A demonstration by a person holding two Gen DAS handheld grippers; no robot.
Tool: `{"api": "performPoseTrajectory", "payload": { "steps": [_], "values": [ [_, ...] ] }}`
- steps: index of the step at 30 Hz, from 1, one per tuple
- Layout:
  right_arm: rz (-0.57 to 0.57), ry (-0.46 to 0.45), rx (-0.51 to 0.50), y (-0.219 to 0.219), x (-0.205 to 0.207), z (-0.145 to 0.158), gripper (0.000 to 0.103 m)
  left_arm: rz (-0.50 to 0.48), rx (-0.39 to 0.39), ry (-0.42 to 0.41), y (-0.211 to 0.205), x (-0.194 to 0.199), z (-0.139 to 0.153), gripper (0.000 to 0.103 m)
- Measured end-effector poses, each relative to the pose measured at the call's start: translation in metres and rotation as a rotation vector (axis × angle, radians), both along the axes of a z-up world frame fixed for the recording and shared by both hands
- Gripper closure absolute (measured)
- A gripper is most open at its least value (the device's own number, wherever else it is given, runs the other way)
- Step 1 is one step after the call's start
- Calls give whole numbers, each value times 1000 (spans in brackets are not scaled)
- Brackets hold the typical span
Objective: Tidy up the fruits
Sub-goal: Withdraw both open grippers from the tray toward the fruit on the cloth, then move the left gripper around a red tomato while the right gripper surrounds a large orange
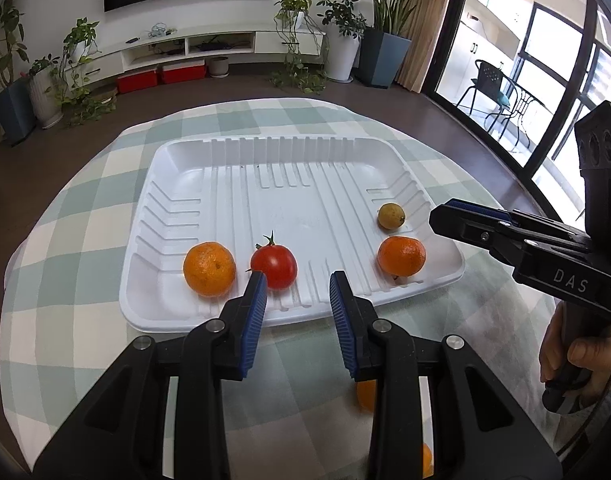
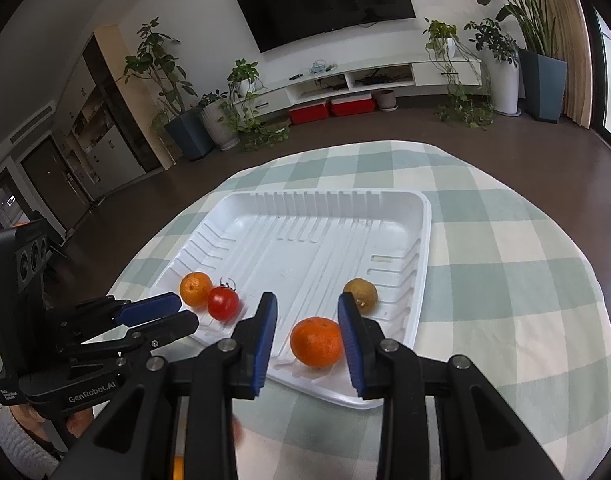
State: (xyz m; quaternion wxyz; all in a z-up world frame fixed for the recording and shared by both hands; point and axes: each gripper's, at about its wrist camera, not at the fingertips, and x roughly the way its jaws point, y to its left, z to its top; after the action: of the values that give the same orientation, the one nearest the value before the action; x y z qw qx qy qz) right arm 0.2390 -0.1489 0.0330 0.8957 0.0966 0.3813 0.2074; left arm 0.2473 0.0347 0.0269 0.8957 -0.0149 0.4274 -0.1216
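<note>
A white ribbed tray [image 1: 289, 168] [image 2: 305, 224] lies on the checked cloth. In it sit an orange [image 1: 209, 268] [image 2: 195, 289] at the near left, a red tomato [image 1: 274, 266] [image 2: 223, 303] beside it, a second orange [image 1: 401, 256] [image 2: 316, 342] and a small yellow-brown fruit [image 1: 391, 216] [image 2: 361, 291] at the right. My left gripper [image 1: 298, 280] [image 2: 181, 314] is open and empty over the tray's near edge, just right of the tomato. My right gripper [image 2: 307, 300] [image 1: 445, 210] is open and empty above the second orange.
More orange fruit [image 1: 367, 394] [image 2: 178, 468] shows under the grippers on the cloth [image 1: 77, 320] near me. The round table's edge drops to a dark floor [image 1: 145, 100]. Plants, a TV unit and red boxes stand far behind.
</note>
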Motion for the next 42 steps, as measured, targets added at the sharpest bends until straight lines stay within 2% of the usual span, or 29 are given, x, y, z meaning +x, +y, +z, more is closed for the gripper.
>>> {"api": "performPoseTrajectory", "payload": {
  "steps": [27, 42],
  "values": [
    [42, -60, -11, 22, -72, 8, 66, 9, -35, -16, 4, -69, 16, 72],
    [89, -44, -9, 38, -108, -3, 66, -1, -43, 7, 5, -122, 5, 72]
  ]
}}
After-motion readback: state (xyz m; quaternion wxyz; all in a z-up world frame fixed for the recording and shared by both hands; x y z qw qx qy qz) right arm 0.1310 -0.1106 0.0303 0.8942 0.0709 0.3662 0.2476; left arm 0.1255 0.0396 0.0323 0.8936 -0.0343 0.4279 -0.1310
